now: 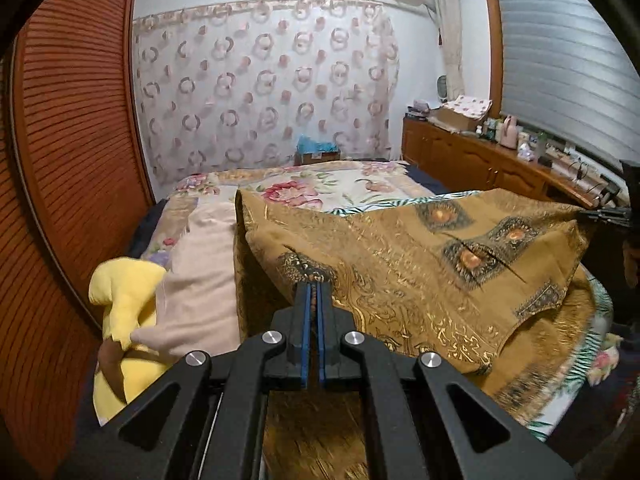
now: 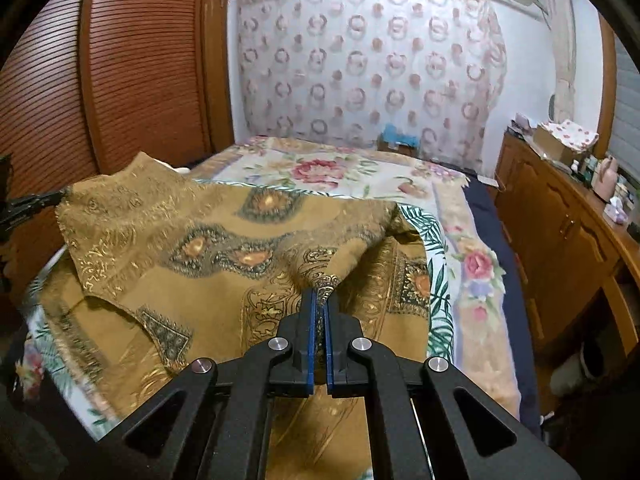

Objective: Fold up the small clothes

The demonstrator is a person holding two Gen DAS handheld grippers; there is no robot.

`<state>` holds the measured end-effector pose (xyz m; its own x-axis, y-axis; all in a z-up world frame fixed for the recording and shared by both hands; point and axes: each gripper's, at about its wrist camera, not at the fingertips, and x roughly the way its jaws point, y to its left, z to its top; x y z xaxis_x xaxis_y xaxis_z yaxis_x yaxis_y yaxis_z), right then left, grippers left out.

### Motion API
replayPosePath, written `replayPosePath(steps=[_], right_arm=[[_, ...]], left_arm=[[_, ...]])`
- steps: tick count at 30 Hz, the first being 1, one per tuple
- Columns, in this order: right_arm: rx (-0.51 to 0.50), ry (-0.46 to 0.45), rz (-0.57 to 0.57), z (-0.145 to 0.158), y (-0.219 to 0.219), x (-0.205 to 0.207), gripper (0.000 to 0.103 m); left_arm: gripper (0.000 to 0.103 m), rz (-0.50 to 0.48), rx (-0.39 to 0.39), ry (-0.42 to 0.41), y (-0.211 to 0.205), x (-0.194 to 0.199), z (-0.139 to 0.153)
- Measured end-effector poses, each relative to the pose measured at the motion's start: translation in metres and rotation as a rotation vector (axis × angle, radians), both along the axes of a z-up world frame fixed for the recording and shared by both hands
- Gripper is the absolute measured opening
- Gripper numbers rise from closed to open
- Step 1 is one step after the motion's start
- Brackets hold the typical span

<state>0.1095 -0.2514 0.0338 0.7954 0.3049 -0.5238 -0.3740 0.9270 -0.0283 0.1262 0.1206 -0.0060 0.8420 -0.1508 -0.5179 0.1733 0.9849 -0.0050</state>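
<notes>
A mustard-brown patterned garment (image 1: 420, 264) with gold and dark medallions hangs lifted and stretched above the bed; it also shows in the right wrist view (image 2: 208, 240). My left gripper (image 1: 314, 288) is shut on one edge of the garment. My right gripper (image 2: 320, 294) is shut on another edge of it. The right gripper shows as a dark tip at the garment's right end in the left wrist view (image 1: 600, 214), and the left gripper shows at the garment's left end in the right wrist view (image 2: 36, 200). The lower part of the garment drapes onto the bed.
The bed has a floral cover (image 1: 340, 184). A pink cloth (image 1: 200, 272) and a yellow cloth (image 1: 120, 300) lie on the bed's left side. A wooden louvred wardrobe (image 1: 72, 140) stands at left. A cluttered wooden cabinet (image 2: 560, 216) stands at right.
</notes>
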Motion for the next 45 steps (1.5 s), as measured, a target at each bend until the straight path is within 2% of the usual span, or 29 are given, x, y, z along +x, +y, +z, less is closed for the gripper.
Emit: replayPosePath(steps=[4,7,11,15,17,19,21,24,25,26,27,29,30,45], right_arm=[[0.011,0.005,0.008,0.003,-0.011,-0.035,0.003],[0.007,0.026,0.004,-0.001,-0.019,-0.054,0.003],[-0.008,0.093,-0.018,-0.029,-0.023,-0.061,0.003],[0.0,0.141,-0.061,-0.058,-0.028,-0.055,0.003],[0.005,0.137,-0.07,-0.063,-0.027,-0.056,0.003],[0.005,0.137,-0.076,-0.064,-0.024,-0.052,0.003],[-0.007,0.13,-0.08,-0.062,-0.021,-0.051,0.008],[-0.013,0.116,-0.082,-0.055,-0.014,-0.052,0.01],[-0.013,0.11,-0.083,-0.054,-0.015,-0.051,0.014],[-0.012,0.104,-0.085,-0.053,-0.015,-0.051,0.024],[-0.007,0.098,-0.086,-0.053,-0.017,-0.051,0.03],[0.005,0.083,-0.088,-0.05,-0.016,-0.053,0.055],[0.004,0.076,-0.096,-0.049,-0.015,-0.054,0.058],[0.004,0.076,0.006,-0.069,0.042,-0.046,0.059]], left_arm=[[0.004,-0.003,-0.028,0.024,0.007,-0.028,-0.001],[0.004,0.021,-0.009,0.057,0.009,-0.041,-0.014],[0.004,0.061,0.021,0.12,0.013,-0.043,-0.044],[0.004,0.099,0.001,0.165,0.021,-0.041,-0.062],[0.021,0.121,0.011,0.166,0.023,-0.04,-0.065],[0.038,0.121,-0.011,0.161,0.026,-0.039,-0.068],[0.043,0.125,-0.021,0.168,0.026,-0.038,-0.071],[0.043,0.137,-0.02,0.183,0.029,-0.03,-0.078],[0.043,0.139,-0.019,0.191,0.029,-0.028,-0.08],[0.043,0.143,-0.019,0.198,0.029,-0.025,-0.083],[0.043,0.147,-0.021,0.206,0.029,-0.023,-0.085],[0.043,0.153,-0.02,0.216,0.03,-0.018,-0.089],[0.043,0.154,-0.02,0.219,0.03,-0.017,-0.089],[0.043,0.146,0.033,0.241,0.018,-0.006,-0.1]])
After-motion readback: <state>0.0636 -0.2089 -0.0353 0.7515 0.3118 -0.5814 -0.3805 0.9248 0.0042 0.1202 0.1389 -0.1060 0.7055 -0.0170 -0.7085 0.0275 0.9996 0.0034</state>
